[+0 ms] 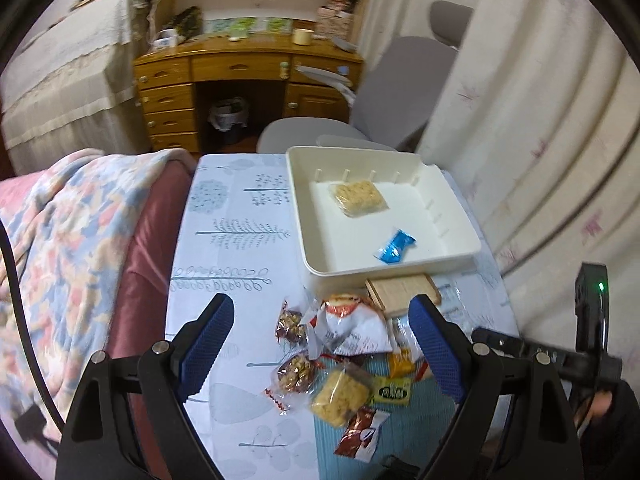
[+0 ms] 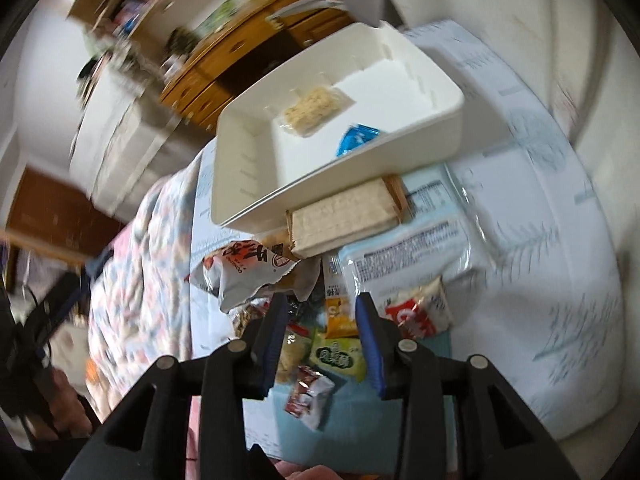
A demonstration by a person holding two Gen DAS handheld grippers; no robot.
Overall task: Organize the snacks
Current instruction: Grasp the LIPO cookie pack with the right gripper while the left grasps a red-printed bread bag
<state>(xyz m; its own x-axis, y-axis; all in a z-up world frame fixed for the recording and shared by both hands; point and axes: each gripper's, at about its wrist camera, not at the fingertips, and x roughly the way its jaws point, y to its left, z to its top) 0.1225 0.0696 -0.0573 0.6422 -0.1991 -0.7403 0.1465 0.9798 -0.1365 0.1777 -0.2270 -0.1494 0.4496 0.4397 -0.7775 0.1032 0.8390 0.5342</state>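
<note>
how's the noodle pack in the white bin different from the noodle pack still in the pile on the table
The noodle pack in the bin lies flat and alone on the white bin floor; the noodle pack in the pile is outside on the table, tilted, crowded by other snacks. Both are clear-wrapped yellow noodle blocks.

Both grippers: black frames w/ silver rivets; left gripper (image 1: 322, 334), right gripper (image 2: 322, 330) w/ blue ribbed inner faces.
</note>
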